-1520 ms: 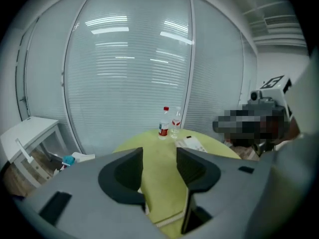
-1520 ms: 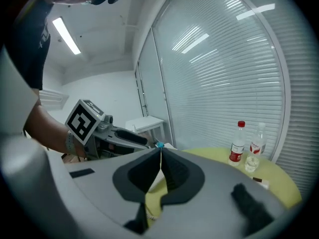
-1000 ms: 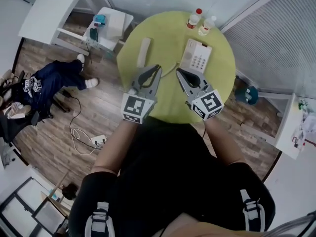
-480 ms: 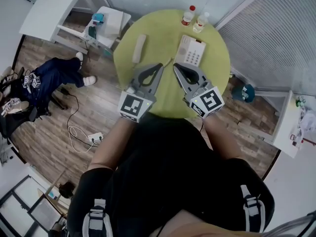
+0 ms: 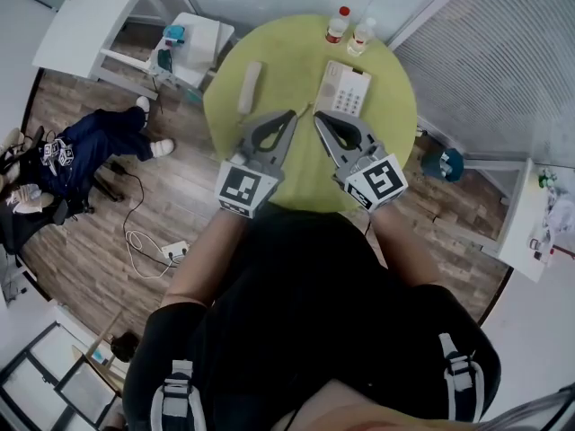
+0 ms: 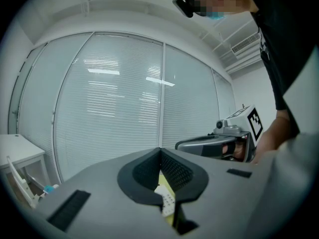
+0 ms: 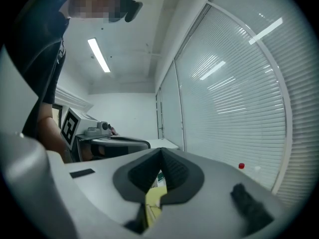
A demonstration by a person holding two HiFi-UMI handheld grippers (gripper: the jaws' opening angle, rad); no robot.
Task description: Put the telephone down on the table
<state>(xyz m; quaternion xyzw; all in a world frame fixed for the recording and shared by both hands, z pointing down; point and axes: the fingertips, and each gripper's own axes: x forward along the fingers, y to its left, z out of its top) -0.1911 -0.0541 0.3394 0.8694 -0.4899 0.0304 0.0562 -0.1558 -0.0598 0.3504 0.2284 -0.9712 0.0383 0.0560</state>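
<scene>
So: handset (image 5: 250, 86) lies flat on the table (image 5: 395, 124) at 10 o'clock, off its cradle and well apart from both tongs.

Left gripper (image 5: 289, 117) hovers over the near middle. Its jaws are pressed together with nothing between them, and only a sliver of keypad shows through the gap below.

Right gripper (image 5: 318, 118) sits just beside it, jaws likewise together and empty.

Base (image 5: 347, 89) sits at 1 o'clock, with a red-cap bottle (image 5: 338, 23) and a clear bottle (image 5: 361, 32) at the rim beyond.

Judgement: the put-down looks done.

If it needs re-gripping, the handset is probably light, rigid, smooth plastic, so likely slippery. Take it across the narrow mid-handle, not the bulged ends. The cord can't be made out, but allow for drag towards the base.
</scene>
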